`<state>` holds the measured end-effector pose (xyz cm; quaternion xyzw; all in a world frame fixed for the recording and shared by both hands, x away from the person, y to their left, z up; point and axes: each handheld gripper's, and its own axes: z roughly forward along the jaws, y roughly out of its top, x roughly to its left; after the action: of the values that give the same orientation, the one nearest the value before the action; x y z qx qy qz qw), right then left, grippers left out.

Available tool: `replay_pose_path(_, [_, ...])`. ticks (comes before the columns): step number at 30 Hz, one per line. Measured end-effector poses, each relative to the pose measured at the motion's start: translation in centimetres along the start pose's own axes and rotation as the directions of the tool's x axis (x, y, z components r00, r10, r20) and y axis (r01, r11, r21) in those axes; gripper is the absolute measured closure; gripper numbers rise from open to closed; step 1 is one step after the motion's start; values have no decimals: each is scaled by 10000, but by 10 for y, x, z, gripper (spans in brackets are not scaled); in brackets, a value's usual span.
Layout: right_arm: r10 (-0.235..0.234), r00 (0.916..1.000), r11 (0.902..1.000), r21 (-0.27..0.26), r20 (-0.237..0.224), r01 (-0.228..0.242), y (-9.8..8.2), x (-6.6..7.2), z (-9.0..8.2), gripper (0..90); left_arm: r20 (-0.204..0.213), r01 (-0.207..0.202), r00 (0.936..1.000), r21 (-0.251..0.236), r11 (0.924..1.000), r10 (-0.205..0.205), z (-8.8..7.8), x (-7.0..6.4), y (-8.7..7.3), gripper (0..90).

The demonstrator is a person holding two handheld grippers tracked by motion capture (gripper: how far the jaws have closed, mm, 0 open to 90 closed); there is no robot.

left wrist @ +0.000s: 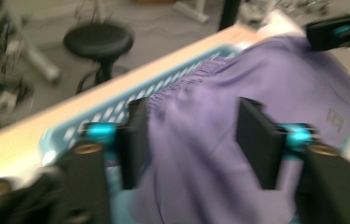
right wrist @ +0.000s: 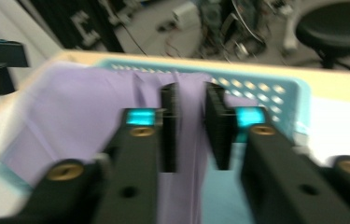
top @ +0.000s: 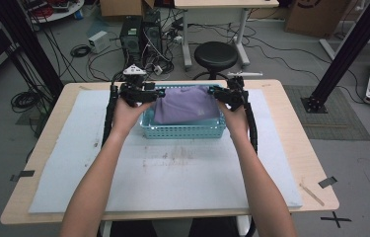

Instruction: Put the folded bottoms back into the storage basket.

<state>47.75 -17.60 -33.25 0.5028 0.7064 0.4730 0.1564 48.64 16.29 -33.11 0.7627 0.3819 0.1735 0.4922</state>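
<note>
A folded purple garment lies in a light-blue plastic basket at the far middle of the table. My left gripper is at the garment's left end and my right gripper at its right end. In the left gripper view the left gripper is open, its jaws wide apart over the purple cloth and not pressing it. In the right gripper view the right gripper is open with a narrower gap; a fold of the cloth runs under that gap, inside the basket.
The basket stands on a white mat that covers most of the wooden table. Behind the table's far edge are a black stool, computer towers and loose cables on the floor.
</note>
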Motion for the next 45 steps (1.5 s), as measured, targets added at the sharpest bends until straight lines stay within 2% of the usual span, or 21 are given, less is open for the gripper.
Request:
replay_pose_path(1, [17, 10000, 10000, 64, 82, -18, -1, -4, 1, 684, -106, -15, 9999, -113, 9999, 14, -2, 3, -4, 384])
replay_pose_path(2, [56, 10000, 9998, 179, 14, -57, -1, -6, 1, 629, -173, -62, 9998, -181, 9998, 59, -5, 5, -8, 383])
replay_pose_path(3, [77, 10000, 9994, 330, 47, -78, -2, -8, 0, 603, -85, -46, 10000, -238, 9997, 44, -9, 7, -12, 384])
replay_pose_path(5, [5, 9998, 9989, 469, 176, -13, -5, -9, -3, 572, -225, -86, 9997, -239, 9997, 81, -20, 9, -18, 383])
replay_pose_path(7, [-158, 9995, 9988, 460, 279, 145, -10, -9, -11, 543, -122, -26, 9999, -446, 9990, 20, -33, 9, -24, 383])
replay_pose_path(9, [-136, 9999, 9984, 544, 80, 131, -15, -8, -19, 529, 21, -77, 10000, -672, 9977, 78, -46, 7, -29, 381])
replay_pose_path(10, [-193, 9998, 9982, 561, -83, 198, -17, -7, -24, 528, 117, -120, 9998, -857, 9962, 130, -54, 4, -32, 381])
replay_pose_path(12, [-222, 9980, 9996, 179, -584, 233, -24, -4, -37, 530, 111, -216, 9997, -1022, 9945, 228, -68, -2, -38, 381])
replay_pose_path(14, [-276, 9952, 9990, 331, -942, 308, -29, 0, -46, 518, 102, -425, 9990, -1145, 9925, 439, -79, -10, -44, 368])
replay_pose_path(16, [-445, 9930, 9981, 369, -1090, 488, -32, 6, -56, 505, 201, -672, 9973, -1307, 9891, 705, -90, -20, -50, 365])
replay_pose_path(17, [-594, 9907, 9981, 71, -1223, 607, -35, 9, -62, 512, 293, -750, 9964, -1410, 9872, 799, -96, -24, -53, 365])
replay_pose_path(22, [-882, 9805, 9960, -261, -1758, 850, -51, 19, -89, 492, 789, -851, 9919, -1675, 9822, 994, -115, -49, -68, 360])
replay_pose_path(25, [-990, 9702, 9949, -415, -2210, 920, -64, 22, -101, 462, 1183, -828, 9875, -1753, 9810, 1045, -123, -60, -77, 337])
replay_pose_path(31, [-1456, 9555, 9890, -644, -2564, 1334, -89, 25, -121, 398, 1715, -774, 9790, -1868, 9793, 1101, -129, -79, -102, 275])
replay_pose_path(33, [-1525, 9507, 9880, -653, -2701, 1399, -98, 25, -125, 376, 1676, -962, 9779, -1684, 9810, 1247, -128, -85, -111, 266])
replay_pose_path(38, [-1755, 9417, 9844, -638, -2872, 1640, -117, 21, -129, 313, 1764, -968, 9764, -1573, 9828, 1244, -131, -92, -128, 250])
replay_pose_path(42, [-1969, 9385, 9803, -705, -2837, 1843, -127, 19, -131, 275, 1590, -1035, 9790, -1508, 9831, 1275, -134, -93, -134, 249])
replay_pose_path(44, [-1915, 9389, 9814, -666, -2861, 1799, -128, 18, -133, 261, 1669, -1018, 9776, -1569, 9824, 1280, -136, -92, -137, 231])
replay_pose_path(45, [-1970, 9384, 9803, -708, -2839, 1843, -129, 18, -133, 261, 1748, -1100, 9746, -1715, 9790, 1401, -138, -92, -139, 228])
